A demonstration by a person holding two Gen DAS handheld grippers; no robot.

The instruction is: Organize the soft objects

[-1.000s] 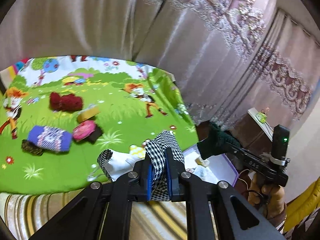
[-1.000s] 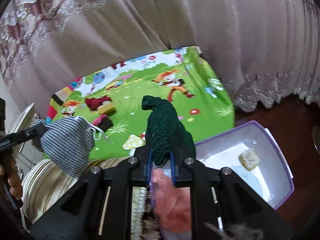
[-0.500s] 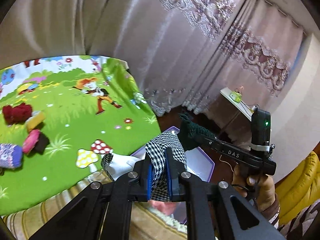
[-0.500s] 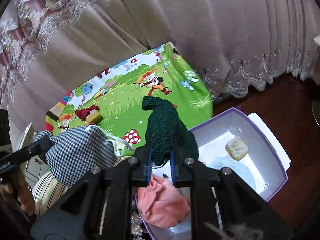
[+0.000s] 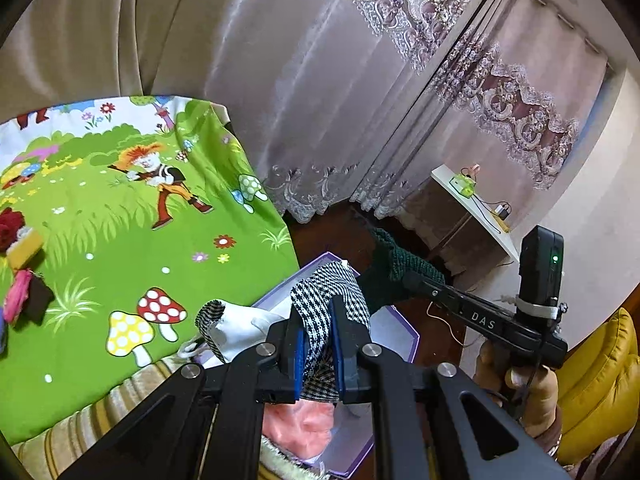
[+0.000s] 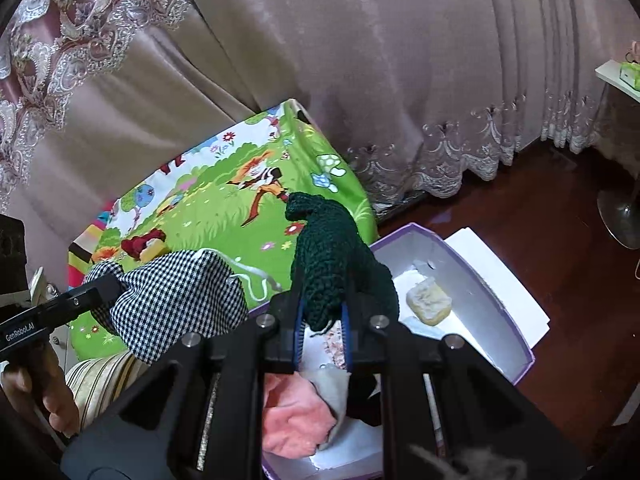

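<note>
My left gripper (image 5: 318,344) is shut on a black-and-white checked cloth (image 5: 332,300), held over the near end of a purple-edged white box (image 5: 404,332). The cloth also shows in the right wrist view (image 6: 180,292). My right gripper (image 6: 322,332) is shut on a dark green knitted piece (image 6: 332,264), held above the same box (image 6: 480,292). The green piece also shows in the left wrist view (image 5: 392,268). A pink cloth (image 6: 296,416), a pale cloth (image 6: 334,392) and a yellowish sponge-like lump (image 6: 428,300) lie in the box.
A table with a green cartoon cloth (image 5: 120,248) stands left of the box, with a red knitted item (image 5: 10,224), a yellow item (image 5: 24,244) and a pink item (image 5: 18,296) on it. Curtains (image 6: 360,60) hang behind. A dark wooden floor (image 6: 560,220) lies around the box.
Both grippers have swung right, away from the table, with their cloths still held. The box has come under them and the table items have slid to the left edge.
</note>
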